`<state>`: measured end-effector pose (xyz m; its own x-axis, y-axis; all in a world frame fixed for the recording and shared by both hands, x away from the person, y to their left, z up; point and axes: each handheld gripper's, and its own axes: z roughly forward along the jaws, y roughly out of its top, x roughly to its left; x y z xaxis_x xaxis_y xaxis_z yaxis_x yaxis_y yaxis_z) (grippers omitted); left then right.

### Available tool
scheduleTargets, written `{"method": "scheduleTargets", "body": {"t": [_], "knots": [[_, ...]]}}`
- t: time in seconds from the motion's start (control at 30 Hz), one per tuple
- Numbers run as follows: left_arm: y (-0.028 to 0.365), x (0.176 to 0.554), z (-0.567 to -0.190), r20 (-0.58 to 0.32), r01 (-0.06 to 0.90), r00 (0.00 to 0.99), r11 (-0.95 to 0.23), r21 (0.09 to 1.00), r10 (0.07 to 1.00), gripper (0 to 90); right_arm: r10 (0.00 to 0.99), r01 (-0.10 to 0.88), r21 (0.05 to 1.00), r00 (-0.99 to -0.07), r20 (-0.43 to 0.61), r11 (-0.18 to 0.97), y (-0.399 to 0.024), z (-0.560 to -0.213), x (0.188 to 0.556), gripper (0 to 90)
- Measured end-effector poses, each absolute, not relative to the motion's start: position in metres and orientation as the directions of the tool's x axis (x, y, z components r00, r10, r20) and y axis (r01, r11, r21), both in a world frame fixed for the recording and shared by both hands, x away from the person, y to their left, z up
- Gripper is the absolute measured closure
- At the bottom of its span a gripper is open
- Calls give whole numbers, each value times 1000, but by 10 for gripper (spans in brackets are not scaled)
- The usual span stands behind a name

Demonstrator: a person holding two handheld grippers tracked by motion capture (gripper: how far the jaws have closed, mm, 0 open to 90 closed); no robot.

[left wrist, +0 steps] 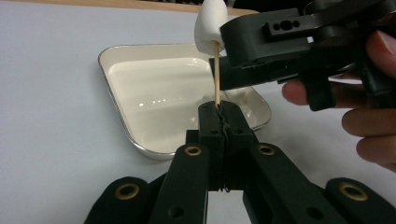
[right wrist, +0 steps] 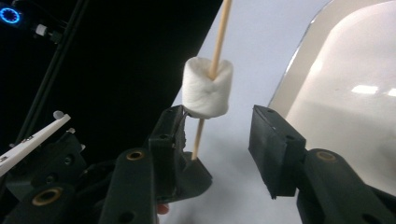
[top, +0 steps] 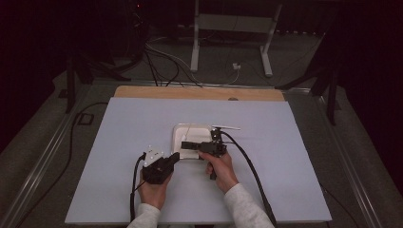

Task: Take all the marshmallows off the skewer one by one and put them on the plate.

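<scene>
A white marshmallow (left wrist: 209, 25) is speared on a thin wooden skewer (left wrist: 217, 74) that stands up from my left gripper (left wrist: 223, 114), which is shut on the skewer's lower end. In the high view the left gripper (top: 177, 157) sits at the near left corner of a white square tray (top: 177, 130). My right gripper (right wrist: 219, 135) comes in from the right with its jaws apart. The skewer (right wrist: 222, 28) and the marshmallow (right wrist: 208, 93) lie between the jaws, close to the left one and clear of the right one. The right gripper (top: 186, 145) hovers over the tray's near edge.
The tray (left wrist: 116, 93) looks bare inside and rests mid-table on a pale blue mat (top: 119, 142). A wooden strip (top: 199, 92) borders the far edge. Cables (top: 166, 61) and a stand's legs (top: 266, 52) lie on the floor beyond.
</scene>
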<state>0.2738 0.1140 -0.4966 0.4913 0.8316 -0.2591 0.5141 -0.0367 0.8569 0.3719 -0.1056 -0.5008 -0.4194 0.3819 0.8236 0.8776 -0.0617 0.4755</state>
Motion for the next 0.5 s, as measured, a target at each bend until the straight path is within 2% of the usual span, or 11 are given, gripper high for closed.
{"method": "scheduleTargets", "body": {"t": [0.1, 0.37, 0.5], "knots": [[113, 274, -497, -260, 511, 497, -37, 859, 828, 900, 366, 880, 472, -421, 830, -57, -102, -501, 371, 584], [111, 273, -497, -261, 513, 500, -40, 857, 826, 900, 340, 884, 462, -416, 844, -66, -100, -502, 371, 781], [110, 272, -496, -261, 526, 493, -45, 849, 830, 900, 359, 882, 462, -402, 842, -96, -102, -500, 373, 814]]}}
